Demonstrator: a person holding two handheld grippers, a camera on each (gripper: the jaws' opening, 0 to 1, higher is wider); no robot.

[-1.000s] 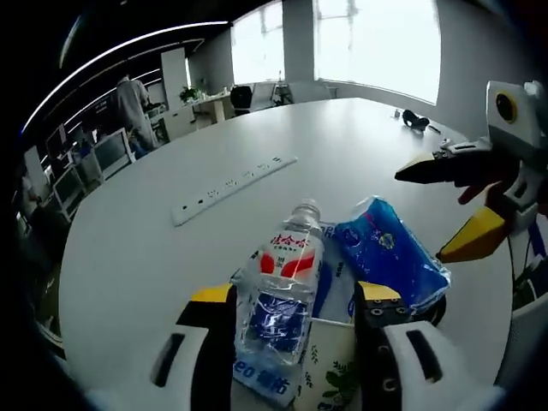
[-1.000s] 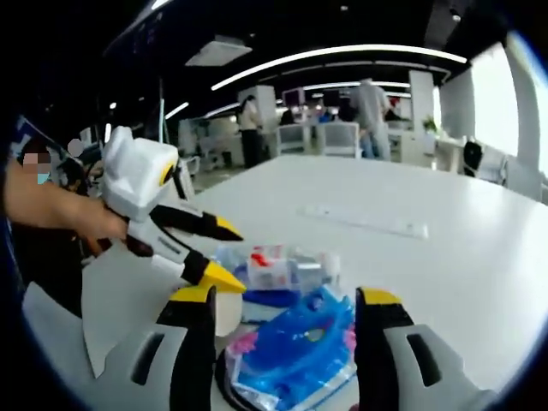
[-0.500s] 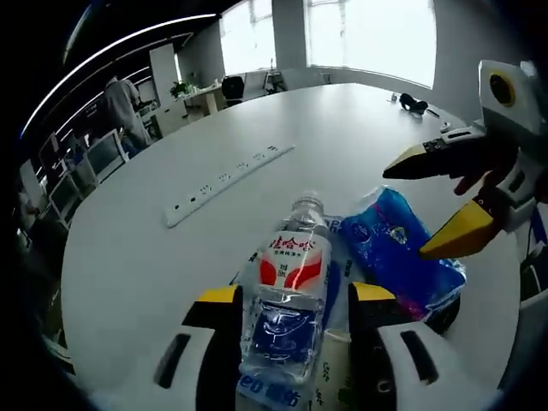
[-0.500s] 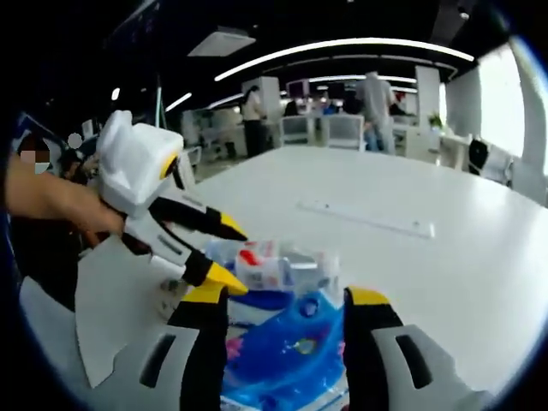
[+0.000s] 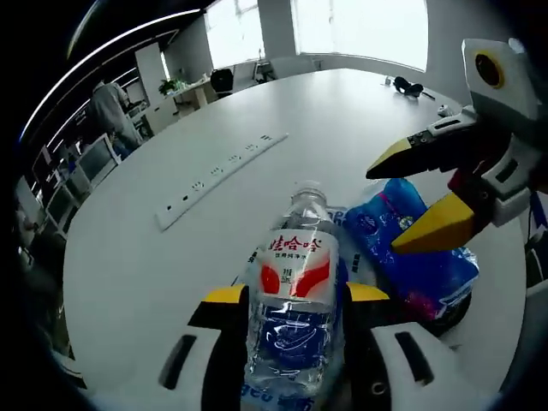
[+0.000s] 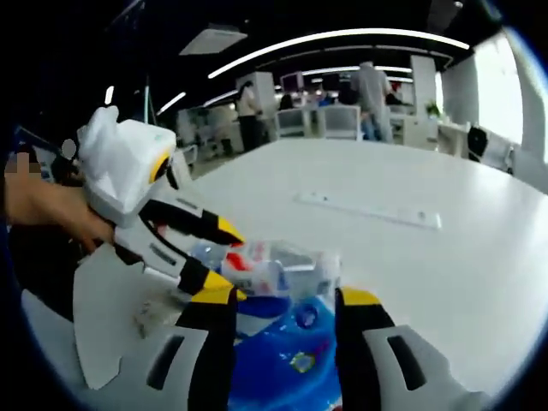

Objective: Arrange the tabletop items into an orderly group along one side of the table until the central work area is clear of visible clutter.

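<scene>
Left tool [image 5: 287,295] jaws clenched on water bottle [image 5: 293,291]; right tool [image 6: 285,300] jaws close around blue pouch [image 6: 287,364], grip uncertain; power strip [image 5: 216,178] lies farther across white bench [image 5: 145,265]

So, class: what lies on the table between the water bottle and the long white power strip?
Nothing: in the left gripper view the white table is bare between the water bottle and the power strip.
</scene>
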